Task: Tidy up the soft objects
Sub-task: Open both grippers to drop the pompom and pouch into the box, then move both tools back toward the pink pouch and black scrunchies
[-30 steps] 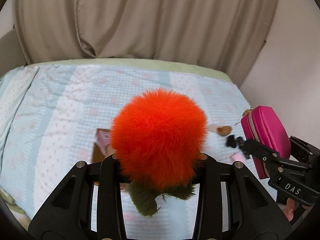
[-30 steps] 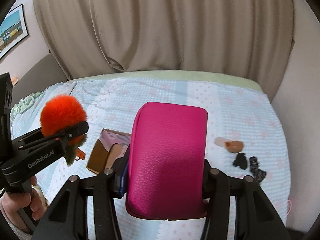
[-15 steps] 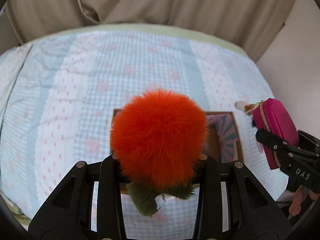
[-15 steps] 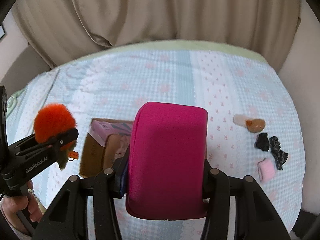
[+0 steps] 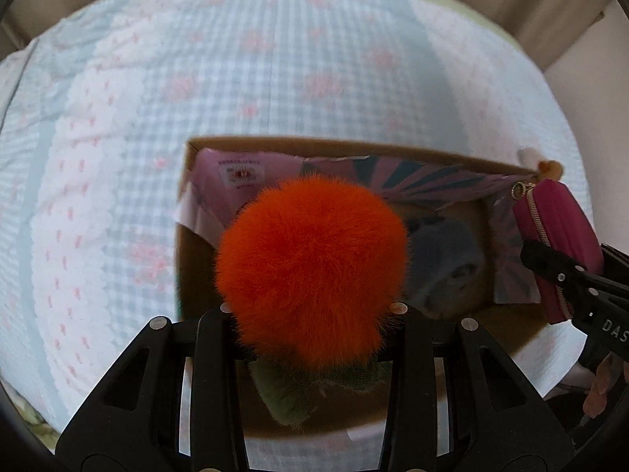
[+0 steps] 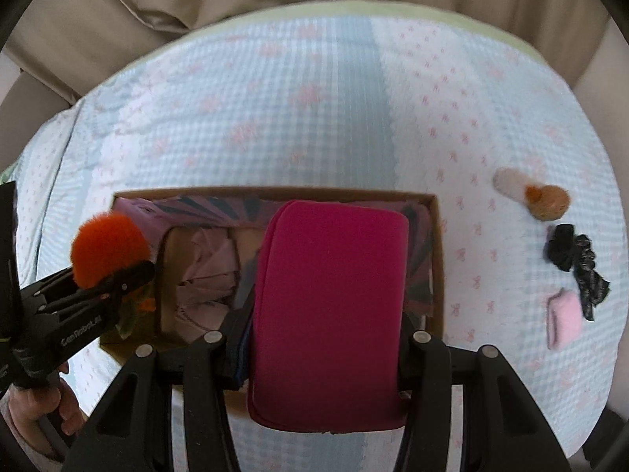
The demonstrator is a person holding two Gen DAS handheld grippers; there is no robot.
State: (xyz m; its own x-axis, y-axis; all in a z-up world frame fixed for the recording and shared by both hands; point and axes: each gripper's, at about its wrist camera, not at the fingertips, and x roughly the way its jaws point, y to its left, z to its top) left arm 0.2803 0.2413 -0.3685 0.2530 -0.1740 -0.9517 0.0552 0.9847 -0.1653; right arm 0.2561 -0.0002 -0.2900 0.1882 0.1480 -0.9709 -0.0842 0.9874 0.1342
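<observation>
Black grippers steeply downward over box

**Black grippers, lettered**

Both grippers are matt black plastic with silver screw heads on the finger frames. The left gripper reads "GenRobot.AI" in white; the right gripper reads "DAS".

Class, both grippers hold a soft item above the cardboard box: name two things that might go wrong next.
1. The left gripper pinches only the base of the fluffy orange pom-pom, so it may slip out.
2. The bulky magenta zip pouch may snag the brown cardboard box, already holding crumpled pink paper.
</observation>
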